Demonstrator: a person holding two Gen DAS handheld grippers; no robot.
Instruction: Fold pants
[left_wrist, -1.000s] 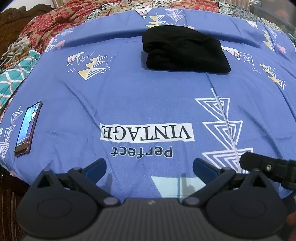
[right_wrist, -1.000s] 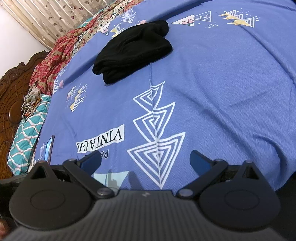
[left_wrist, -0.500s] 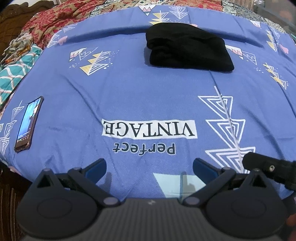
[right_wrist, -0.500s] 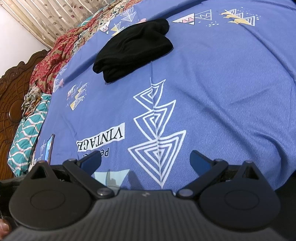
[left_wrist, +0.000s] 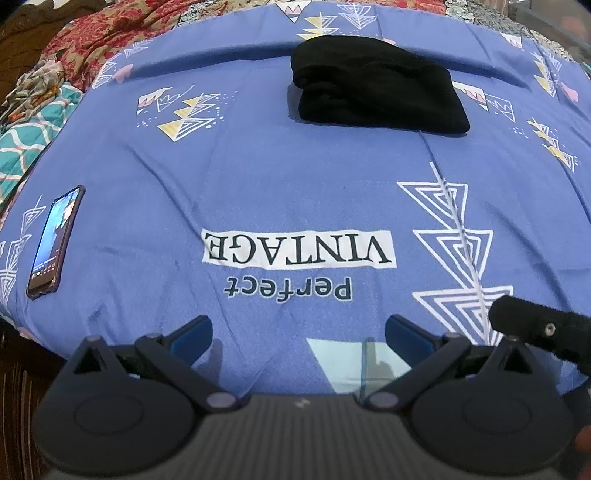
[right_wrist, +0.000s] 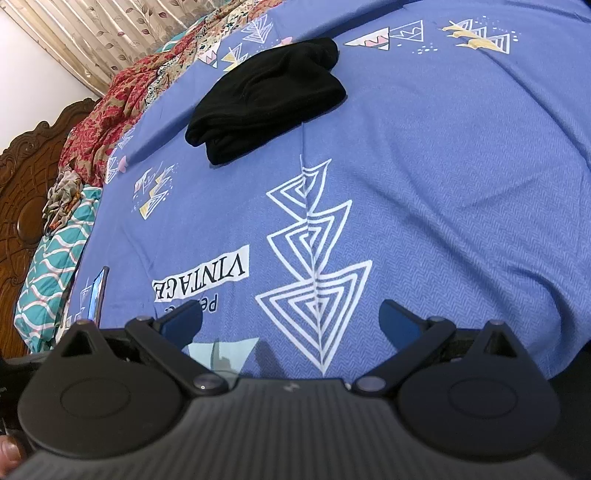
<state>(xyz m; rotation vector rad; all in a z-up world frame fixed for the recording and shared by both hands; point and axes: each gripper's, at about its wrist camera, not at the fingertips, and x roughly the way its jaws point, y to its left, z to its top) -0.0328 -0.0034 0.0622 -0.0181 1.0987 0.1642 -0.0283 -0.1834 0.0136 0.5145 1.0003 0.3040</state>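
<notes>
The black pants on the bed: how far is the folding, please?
Done: the black pants lie as a compact folded bundle on the blue bedsheet. In hand: nothing; the left claw and right claw are open, apart from the pants. Left: apparently nothing.

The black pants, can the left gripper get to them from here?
Probably yes. The pants lie far across the bedsheet, with only bare sheet between them and the open left gripper.
</notes>
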